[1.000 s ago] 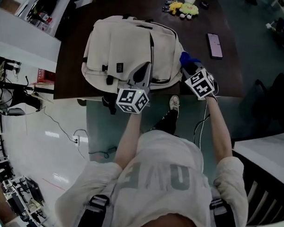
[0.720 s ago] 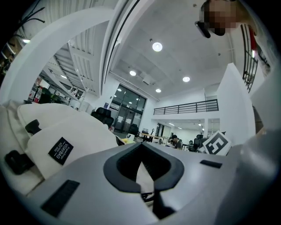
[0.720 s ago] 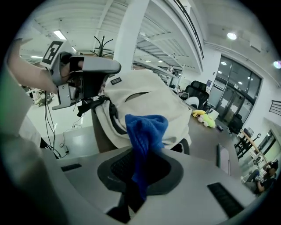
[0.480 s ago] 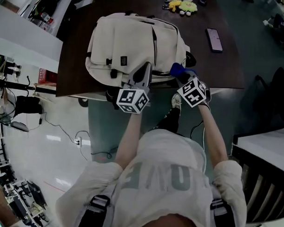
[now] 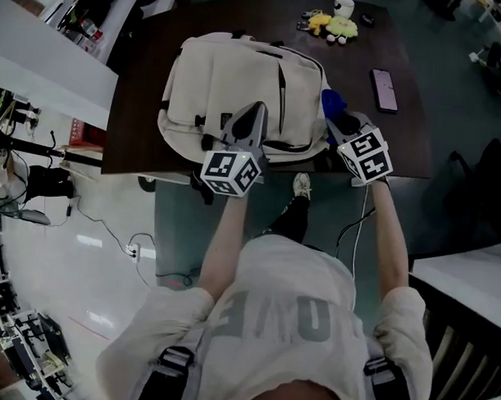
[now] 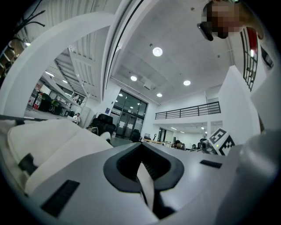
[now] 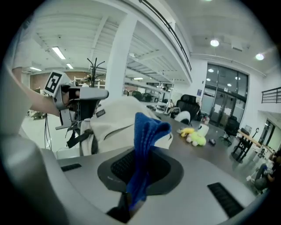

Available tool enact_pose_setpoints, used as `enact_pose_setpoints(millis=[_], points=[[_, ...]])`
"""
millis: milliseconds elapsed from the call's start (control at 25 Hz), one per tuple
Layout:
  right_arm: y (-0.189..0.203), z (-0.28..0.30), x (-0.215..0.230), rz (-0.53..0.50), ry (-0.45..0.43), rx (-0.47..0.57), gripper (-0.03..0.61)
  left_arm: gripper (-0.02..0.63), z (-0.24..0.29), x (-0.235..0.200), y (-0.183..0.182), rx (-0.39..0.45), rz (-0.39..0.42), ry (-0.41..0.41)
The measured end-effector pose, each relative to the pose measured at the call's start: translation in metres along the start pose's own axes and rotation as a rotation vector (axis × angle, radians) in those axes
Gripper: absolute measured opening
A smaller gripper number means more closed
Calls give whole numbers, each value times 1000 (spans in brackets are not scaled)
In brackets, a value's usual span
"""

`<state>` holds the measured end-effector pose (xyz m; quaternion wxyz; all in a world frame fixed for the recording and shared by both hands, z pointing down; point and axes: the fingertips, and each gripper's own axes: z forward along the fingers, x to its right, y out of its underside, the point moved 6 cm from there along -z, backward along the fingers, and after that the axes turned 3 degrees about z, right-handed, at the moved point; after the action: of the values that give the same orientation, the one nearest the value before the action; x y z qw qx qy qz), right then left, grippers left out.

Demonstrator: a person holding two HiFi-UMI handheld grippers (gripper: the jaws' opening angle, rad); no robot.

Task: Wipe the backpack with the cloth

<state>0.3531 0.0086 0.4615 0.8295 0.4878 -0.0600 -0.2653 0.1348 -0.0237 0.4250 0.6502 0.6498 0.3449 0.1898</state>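
Well, the backpack [image 5: 238, 88] lies flat on the table [image 5: 400, 135], with the left gripper's [image 5: 250, 121] jaws pinched together on a pale strap [image 6: 146, 184] at its near edge. The right gripper [image 5: 345, 129], clamped on the blue cloth [image 7: 147, 132] just right of the bag, should sweep leftward in flat, overlapping strokes.

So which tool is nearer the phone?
Right. The right tool, gripping the cloth, sits just short of the phone; the left tool is on the backpack, farther off.

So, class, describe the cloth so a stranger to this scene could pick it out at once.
Find the dark table with the cream backpack lying on it. At the backpack's right edge sits the right gripper; the cloth sticks out of its shut jaws, the only bright blue thing there.
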Motion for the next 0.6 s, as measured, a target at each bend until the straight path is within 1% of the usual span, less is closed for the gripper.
enact_pose_setpoints(millis=[80, 160, 320, 480, 600], points=[[-34, 12, 29, -53, -22, 70, 43, 3, 17, -16, -17, 12, 7, -26], [-70, 32, 56, -129, -73, 128, 43, 3, 36, -33, -33, 32, 4, -42], [-141, 98, 98, -265, -246, 226, 43, 3, 78, -73, -52, 54, 3, -57], [-206, 184, 121, -388, -388, 241, 43, 3, 116, -114, -64, 51, -20, -62], [-235, 248, 123, -409, -545, 220, 43, 3, 137, -135, -67, 42, -57, -50]])
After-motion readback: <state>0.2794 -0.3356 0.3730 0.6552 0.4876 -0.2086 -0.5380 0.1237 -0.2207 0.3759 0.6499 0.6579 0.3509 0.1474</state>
